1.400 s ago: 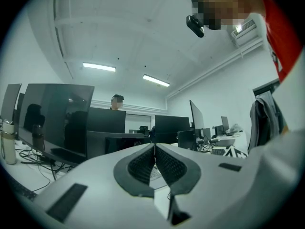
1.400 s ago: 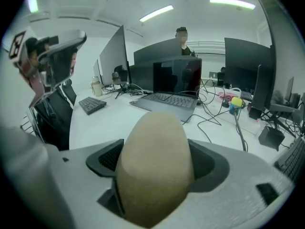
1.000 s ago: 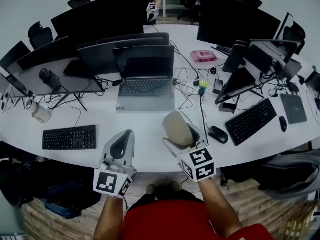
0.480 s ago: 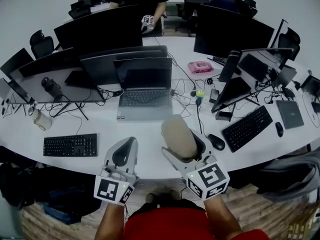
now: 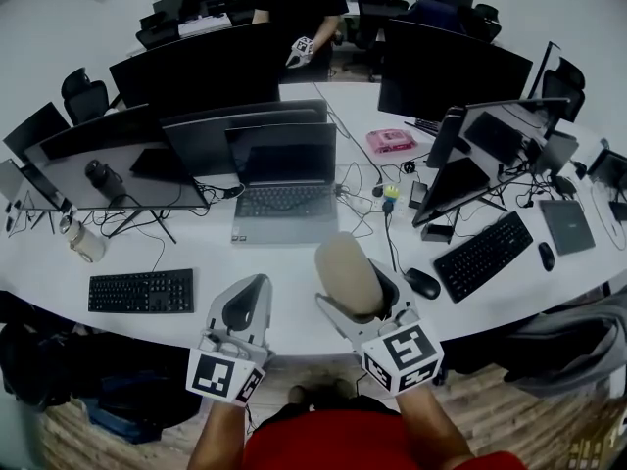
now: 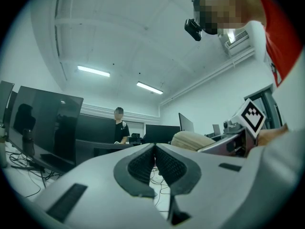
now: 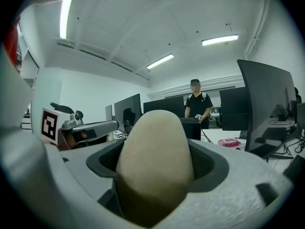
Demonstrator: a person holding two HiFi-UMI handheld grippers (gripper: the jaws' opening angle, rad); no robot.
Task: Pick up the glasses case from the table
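A beige, rounded glasses case (image 5: 346, 272) is held up off the white table (image 5: 294, 262), clamped between the jaws of my right gripper (image 5: 359, 284). In the right gripper view the glasses case (image 7: 155, 161) fills the middle, with the black pads (image 7: 206, 162) pressed on both sides. To the left my left gripper (image 5: 243, 304) hovers at the table's near edge, its jaws together and nothing between them. In the left gripper view the left gripper (image 6: 154, 162) shows its pads touching, and the glasses case (image 6: 193, 140) sits to the right.
A laptop (image 5: 284, 184) stands just beyond the grippers, with monitors behind it. A black keyboard (image 5: 139, 290) lies at left, a mouse (image 5: 422, 282) and second keyboard (image 5: 486, 253) at right. Cables and a pink box (image 5: 391, 140) lie mid-table. A person (image 5: 298, 8) stands at the far side.
My right gripper has lifted the glasses case up from the table toward the camera. The left gripper has stayed near the front edge. The far person has come further into view.
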